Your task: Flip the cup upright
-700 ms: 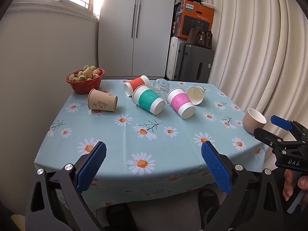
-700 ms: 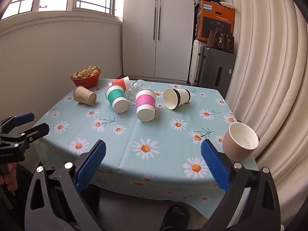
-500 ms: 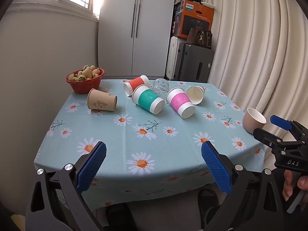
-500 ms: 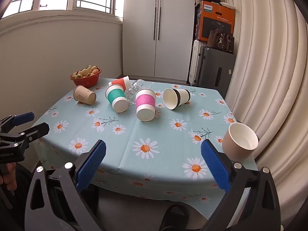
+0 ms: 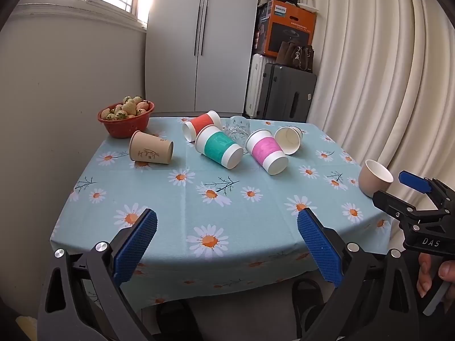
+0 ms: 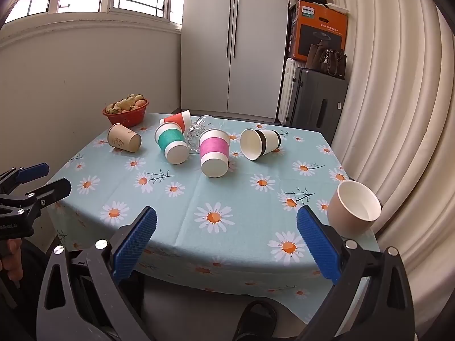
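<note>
Several cups lie on their sides on the daisy tablecloth (image 5: pixel 227 207): a brown paper cup (image 5: pixel 150 152) (image 6: pixel 124 141), a red cup (image 5: pixel 202 125), a teal cup (image 5: pixel 219 149) (image 6: pixel 170 143), a clear glass (image 5: pixel 239 130) (image 6: pixel 197 135), a pink cup (image 5: pixel 266 152) (image 6: pixel 213 153) and a white cup with a dark band (image 5: pixel 287 139) (image 6: pixel 260 143). A beige cup (image 5: pixel 374 180) (image 6: pixel 354 209) stands upright at the table's right edge. My left gripper (image 5: pixel 226 241) and right gripper (image 6: pixel 226 241) are open and empty, short of the table's near edge.
A red bowl of fruit (image 5: pixel 126 118) (image 6: pixel 126 112) stands at the back left of the table. White cupboard doors (image 5: pixel 199 42), suitcases (image 5: pixel 284 93) and a curtain (image 5: pixel 384 71) lie behind and to the right. Wall on the left.
</note>
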Demonstrator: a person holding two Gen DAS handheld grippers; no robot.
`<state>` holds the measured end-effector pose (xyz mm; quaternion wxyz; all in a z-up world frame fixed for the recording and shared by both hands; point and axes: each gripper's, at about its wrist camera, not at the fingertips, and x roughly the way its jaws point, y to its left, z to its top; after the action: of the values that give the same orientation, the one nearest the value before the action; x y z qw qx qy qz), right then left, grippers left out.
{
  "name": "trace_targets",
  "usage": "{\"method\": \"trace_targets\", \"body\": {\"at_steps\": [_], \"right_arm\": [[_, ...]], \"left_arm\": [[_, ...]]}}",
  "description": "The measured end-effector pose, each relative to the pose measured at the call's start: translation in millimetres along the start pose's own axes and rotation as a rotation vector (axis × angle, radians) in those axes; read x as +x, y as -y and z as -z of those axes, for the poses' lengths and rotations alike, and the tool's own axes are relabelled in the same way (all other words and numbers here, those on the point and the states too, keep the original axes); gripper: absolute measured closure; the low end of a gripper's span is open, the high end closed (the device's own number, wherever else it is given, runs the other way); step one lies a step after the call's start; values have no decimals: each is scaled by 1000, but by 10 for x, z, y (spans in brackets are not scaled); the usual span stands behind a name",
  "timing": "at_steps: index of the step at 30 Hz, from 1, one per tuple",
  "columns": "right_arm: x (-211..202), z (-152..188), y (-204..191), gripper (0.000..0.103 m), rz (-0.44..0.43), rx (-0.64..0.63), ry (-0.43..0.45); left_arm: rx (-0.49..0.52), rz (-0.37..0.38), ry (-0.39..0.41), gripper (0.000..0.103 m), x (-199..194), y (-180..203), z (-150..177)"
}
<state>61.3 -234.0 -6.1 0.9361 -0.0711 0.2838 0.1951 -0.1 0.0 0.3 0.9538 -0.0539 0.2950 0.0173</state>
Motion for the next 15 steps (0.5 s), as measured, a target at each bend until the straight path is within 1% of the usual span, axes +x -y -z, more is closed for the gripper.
{"method": "trace_targets", "body": {"at_steps": [15], "right_arm": [[-10, 9, -10, 5, 4, -8, 0]], "left_arm": [[-1, 3, 0, 6, -13, 19, -11]]}}
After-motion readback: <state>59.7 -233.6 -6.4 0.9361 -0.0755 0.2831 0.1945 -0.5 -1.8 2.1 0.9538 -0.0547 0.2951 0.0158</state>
